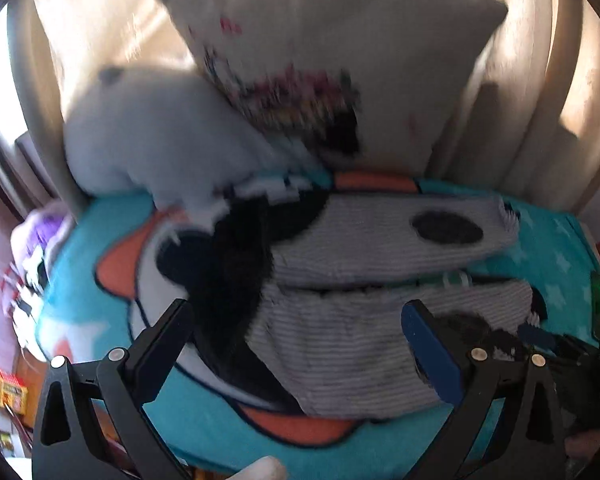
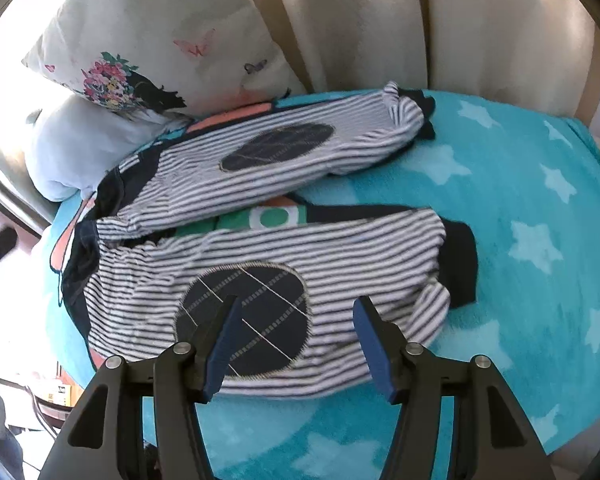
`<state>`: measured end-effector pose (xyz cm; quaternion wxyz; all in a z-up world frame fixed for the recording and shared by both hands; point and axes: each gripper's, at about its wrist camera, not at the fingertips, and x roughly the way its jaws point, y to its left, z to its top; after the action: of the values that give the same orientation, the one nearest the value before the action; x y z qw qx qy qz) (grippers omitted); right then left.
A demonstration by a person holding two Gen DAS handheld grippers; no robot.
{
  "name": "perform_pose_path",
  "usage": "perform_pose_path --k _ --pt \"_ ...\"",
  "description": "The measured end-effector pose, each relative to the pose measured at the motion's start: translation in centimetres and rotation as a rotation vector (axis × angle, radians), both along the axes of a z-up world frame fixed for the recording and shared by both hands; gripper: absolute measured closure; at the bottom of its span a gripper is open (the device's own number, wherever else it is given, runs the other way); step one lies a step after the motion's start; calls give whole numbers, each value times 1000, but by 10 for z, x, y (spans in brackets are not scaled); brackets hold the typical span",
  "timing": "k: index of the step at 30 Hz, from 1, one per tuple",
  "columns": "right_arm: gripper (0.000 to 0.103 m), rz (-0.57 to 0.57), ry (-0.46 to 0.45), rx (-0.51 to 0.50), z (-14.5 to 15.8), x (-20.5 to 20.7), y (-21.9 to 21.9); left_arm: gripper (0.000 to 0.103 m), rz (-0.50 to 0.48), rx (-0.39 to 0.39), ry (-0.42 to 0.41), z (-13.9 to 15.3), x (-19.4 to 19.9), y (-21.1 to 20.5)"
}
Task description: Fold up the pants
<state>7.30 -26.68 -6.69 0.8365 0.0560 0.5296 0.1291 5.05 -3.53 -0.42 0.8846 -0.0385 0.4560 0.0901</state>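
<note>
Small striped pants [image 2: 284, 248] with dark oval knee patches lie spread flat on a turquoise star blanket [image 2: 520, 240], waistband to the left, dark cuffs to the right, legs apart. My right gripper [image 2: 296, 312] is open, its fingers straddling the near leg's knee patch [image 2: 256, 320] just above the fabric. In the blurred left wrist view the pants [image 1: 340, 340] lie ahead, dark waistband at left. My left gripper [image 1: 296, 312] is open above the near leg, close to the waist. The right gripper shows at the right edge of that view [image 1: 540, 340].
A floral pillow [image 2: 140, 40] and a pale blue pillow [image 2: 80, 148] lean against the cream padded chair back [image 2: 380, 20] behind the pants. The blanket drops off at its front and left edges. Clutter [image 1: 4, 392] sits on the floor at left.
</note>
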Motion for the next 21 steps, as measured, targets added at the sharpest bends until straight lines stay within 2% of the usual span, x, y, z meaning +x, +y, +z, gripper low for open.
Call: perform_pose_path --k 3,6,10,11,14,21 --pt "40 -5 14 -12 -7 -4 -6 0 -4 -49 78 -21 -8 -7" --pt "40 -9 27 -9 -11 -5 -11 4 -24 -100 148 -39 -15 -16" --pt "40 -13 51 14 -18 -2 -16 26 -35 -154 259 -64 -18 -21" --pt "40 -14 58 20 -21 -1 -17 27 -29 -164 278 -68 -18 -20" --pt "38 -19 64 39 -27 2 -19 27 5 -216 319 -80 -22 -10" --pt "26 5 55 61 -32 1 -15 27 55 -259 403 -102 -31 -3"
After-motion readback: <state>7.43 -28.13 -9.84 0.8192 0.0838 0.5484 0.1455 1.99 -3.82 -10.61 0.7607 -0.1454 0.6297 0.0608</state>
